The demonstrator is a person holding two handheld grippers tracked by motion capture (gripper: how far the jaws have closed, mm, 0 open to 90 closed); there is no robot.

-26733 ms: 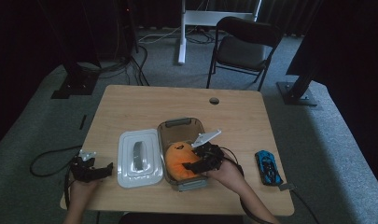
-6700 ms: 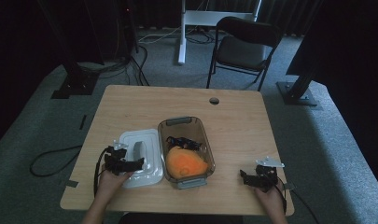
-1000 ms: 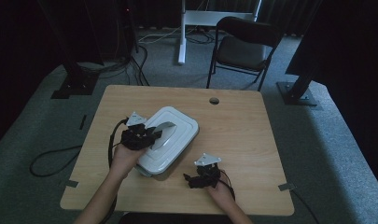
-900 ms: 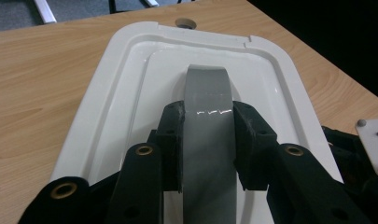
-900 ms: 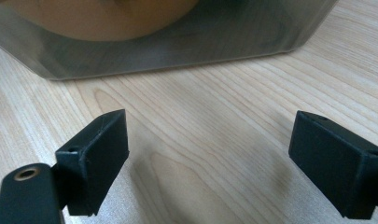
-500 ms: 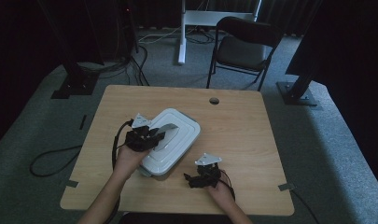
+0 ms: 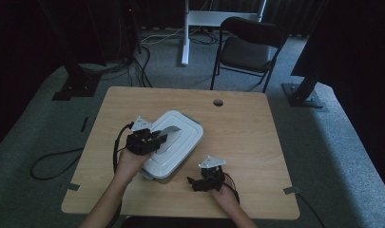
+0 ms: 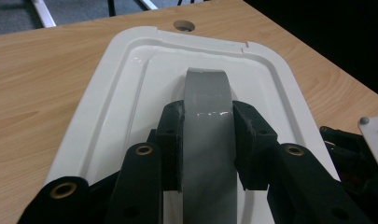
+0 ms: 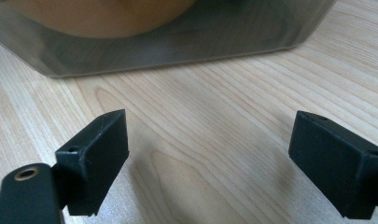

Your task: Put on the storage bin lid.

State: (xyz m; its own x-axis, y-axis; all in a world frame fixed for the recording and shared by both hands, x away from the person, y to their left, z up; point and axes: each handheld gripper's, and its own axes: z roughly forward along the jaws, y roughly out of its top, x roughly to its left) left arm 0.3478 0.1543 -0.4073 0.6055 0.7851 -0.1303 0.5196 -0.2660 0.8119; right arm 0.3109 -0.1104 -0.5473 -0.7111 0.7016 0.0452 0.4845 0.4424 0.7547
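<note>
- On the wooden table, the clear container sits near the person's edge with the white lid lying across its top, askew to the table's edges; something orange shows through the container's wall in the right gripper view.
- The lid's grey handle is pinched between the jaws of the left gripper, the pads pressing on both of its sides.
- The left hand reaches in from the lid's near left corner, forearm angled up the table, gripper roughly level over the lid.
- The right gripper rests low on the table just beside the container's near right side, jaws spread wide with nothing between them, pointing at the wall.
- Risk, as I judge it: the lid may not be seated squarely, so pressing or releasing now could leave one edge riding on the rim.
- With nothing bracing the container, a sideways pull on the handle could drag it across the table.
</note>
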